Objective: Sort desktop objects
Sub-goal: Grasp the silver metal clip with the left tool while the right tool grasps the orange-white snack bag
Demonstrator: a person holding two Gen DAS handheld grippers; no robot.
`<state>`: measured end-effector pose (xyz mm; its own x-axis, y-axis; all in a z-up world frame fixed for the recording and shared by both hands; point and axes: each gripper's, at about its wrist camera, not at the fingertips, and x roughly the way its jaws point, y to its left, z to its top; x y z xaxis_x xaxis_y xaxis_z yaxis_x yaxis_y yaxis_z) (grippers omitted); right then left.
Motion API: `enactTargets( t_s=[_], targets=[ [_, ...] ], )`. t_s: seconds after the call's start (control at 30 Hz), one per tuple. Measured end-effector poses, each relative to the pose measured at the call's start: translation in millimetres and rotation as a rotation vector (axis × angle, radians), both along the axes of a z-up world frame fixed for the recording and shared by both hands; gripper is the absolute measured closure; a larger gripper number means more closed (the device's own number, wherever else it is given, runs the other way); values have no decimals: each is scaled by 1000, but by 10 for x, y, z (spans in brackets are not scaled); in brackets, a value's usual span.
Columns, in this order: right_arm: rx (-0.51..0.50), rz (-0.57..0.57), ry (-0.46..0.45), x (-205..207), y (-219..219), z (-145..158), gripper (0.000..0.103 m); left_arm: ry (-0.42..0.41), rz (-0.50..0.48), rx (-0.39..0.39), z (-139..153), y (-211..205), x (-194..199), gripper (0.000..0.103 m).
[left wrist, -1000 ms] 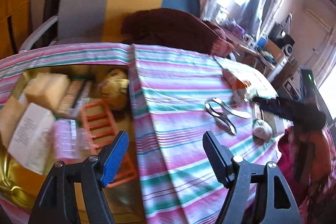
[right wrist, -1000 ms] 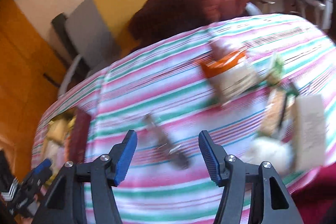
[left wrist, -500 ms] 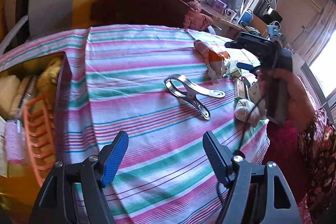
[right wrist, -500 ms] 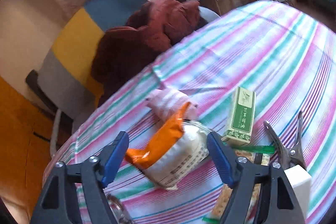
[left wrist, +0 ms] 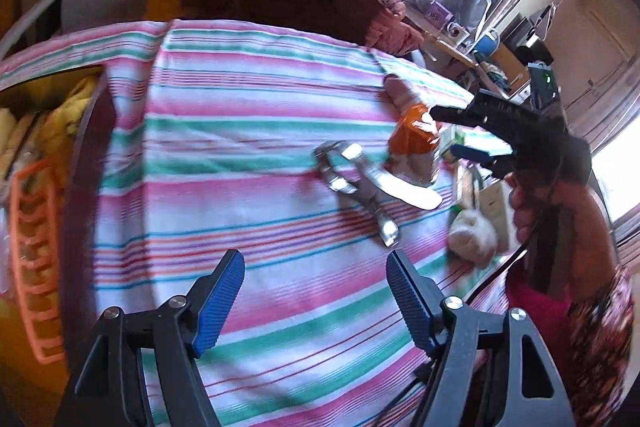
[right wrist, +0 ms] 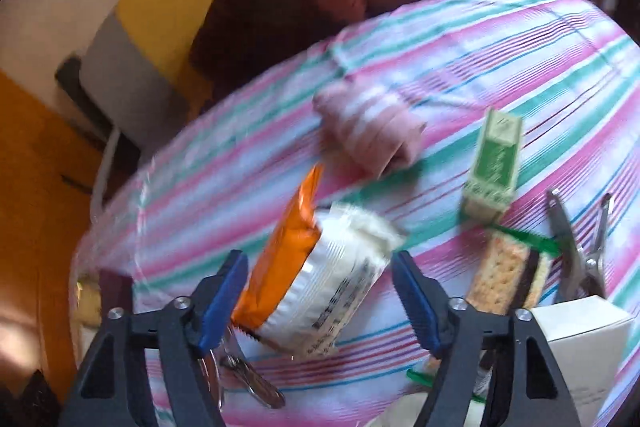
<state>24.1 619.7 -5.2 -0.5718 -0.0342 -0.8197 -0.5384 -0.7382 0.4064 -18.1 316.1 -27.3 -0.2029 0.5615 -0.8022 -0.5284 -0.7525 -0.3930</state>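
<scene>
Found nothing readable: print on the snack packet (right wrist: 320, 291) between the right tongs (right wrist: 320, 291) blurred, likewise on the green box (right wrist: 494, 167) beyond.

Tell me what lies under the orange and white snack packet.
The orange and white snack packet rests on the pink and green striped tablecloth. A silver metal clip pokes out at its lower left edge. Whatever else lies beneath is covered by the packet.

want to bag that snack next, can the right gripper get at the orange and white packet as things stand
Probably yes: the right gripper is open with the orange and white packet already between its fingers, nothing blocking.
</scene>
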Motion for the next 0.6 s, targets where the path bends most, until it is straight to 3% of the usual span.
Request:
enactTargets(
  t_s=[0.1, 0.23, 0.43, 0.6],
  targets=[
    [-11, -17, -32, -3, 83, -66, 25, -25, -17, 35, 55, 254, -68, 28],
    [-25, -45, -1, 38, 139, -33, 25, -53, -47, 65, 99, 660, -222, 26],
    [21, -29, -11, 11, 107, 10, 25, -44, -63, -34, -124, 1094, -416, 26],
    [19, -18, -9, -23, 98, 12, 25, -73, -39, -81, -365, 937, -476, 26]
  ],
)
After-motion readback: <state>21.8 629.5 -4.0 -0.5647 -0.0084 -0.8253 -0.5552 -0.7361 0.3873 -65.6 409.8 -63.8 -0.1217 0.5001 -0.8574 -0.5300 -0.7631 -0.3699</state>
